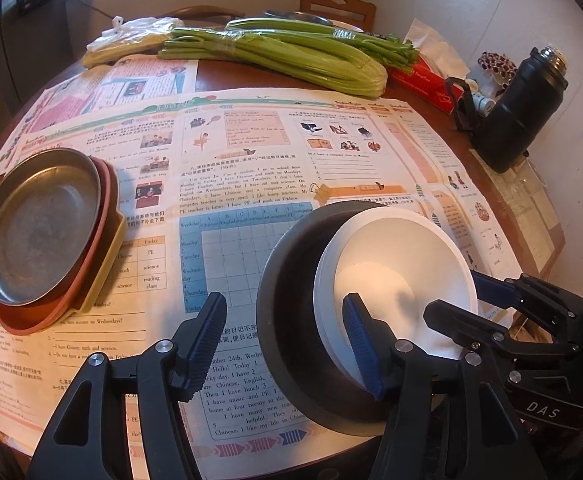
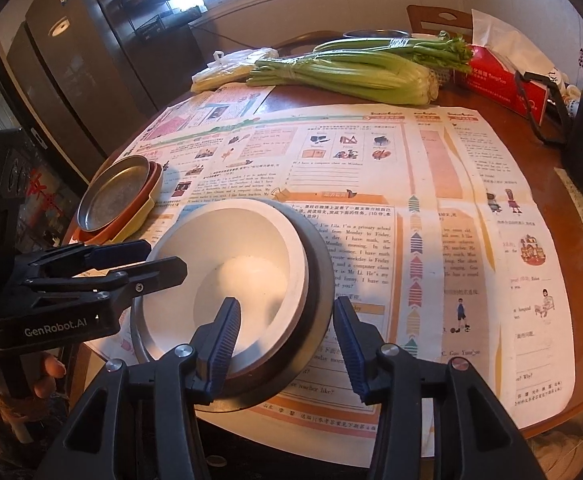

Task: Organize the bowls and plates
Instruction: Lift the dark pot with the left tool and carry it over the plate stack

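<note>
Your left gripper (image 1: 285,344) sits at the bottom centre of its own view with its jaws parted, straddling the near rim of the black bowl (image 1: 287,320); the pads stand off the wall, so nothing is gripped. Your right gripper (image 2: 285,344), bottom centre of the right wrist view, is likewise parted across the opposite rim, one finger inside the white bowl (image 2: 227,256), one outside the black one, neither pressing.

The white bowl is nested in the black bowl at lower centre of both views, resting on the newspaper (image 1: 251,148) (it looks set down, which would explain the slack jaws on both sides).

At the left edge of the left wrist view the metal plate (image 1: 39,232) tops a red plate (image 1: 31,322) and a yellow tray (image 1: 109,264), so plates and bowls form separate stacks. Celery (image 1: 291,56) lies across the top, clear of the work.
</note>
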Available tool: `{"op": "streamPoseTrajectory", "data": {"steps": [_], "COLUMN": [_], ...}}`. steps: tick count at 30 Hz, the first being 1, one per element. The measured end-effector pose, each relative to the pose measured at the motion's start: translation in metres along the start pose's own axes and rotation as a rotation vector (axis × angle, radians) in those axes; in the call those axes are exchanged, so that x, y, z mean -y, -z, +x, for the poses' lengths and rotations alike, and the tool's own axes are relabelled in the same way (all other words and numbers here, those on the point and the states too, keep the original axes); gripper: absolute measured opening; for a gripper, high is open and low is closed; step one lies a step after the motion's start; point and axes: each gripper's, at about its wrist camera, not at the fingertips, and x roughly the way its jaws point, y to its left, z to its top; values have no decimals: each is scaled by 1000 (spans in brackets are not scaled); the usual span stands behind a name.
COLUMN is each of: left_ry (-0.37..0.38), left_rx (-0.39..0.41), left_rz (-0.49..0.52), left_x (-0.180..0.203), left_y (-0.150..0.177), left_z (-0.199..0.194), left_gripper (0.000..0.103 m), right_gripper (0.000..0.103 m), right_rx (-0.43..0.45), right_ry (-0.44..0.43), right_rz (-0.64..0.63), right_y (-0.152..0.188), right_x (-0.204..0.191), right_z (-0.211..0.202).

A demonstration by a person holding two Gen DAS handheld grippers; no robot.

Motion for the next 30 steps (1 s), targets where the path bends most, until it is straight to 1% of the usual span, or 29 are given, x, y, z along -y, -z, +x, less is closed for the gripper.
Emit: {"op": "streamPoseTrajectory", "data": {"steps": [8,13,18,20,23,24,26,30], "left_ry": [10,30,47,55,92,101,93,100], "left_rx": [-14,-29,-68,-72,-84,-87,-86,-85], "left_rz": [-2,-9,-33,-40,-45,-46,-44,-49], "left_x": [0,1,0,1,3,5,8,6], "left_y": [0,1,3,5,5,5,4,2], "left_z": [8,14,23,28,30,30,29,26], "left_gripper": [64,64,65,65,64,60,59,59], "right_gripper": [52,53,53,53,55,55,54,54], "right_rx": [-9,-22,-35,-37,-36,-35,-32,-26], "right_ry": [-5,-28,-38,-44,-53,-50,-50,-45], "right_rz": [-3,9,14,20,24,17,13,5], "right_y": [0,1,2,2,2,1,0,-2], "right_x": [-2,0,-1,0,0,-1,-3,-6], "right_z": [4,9,12,13,13,13,13,12]}}
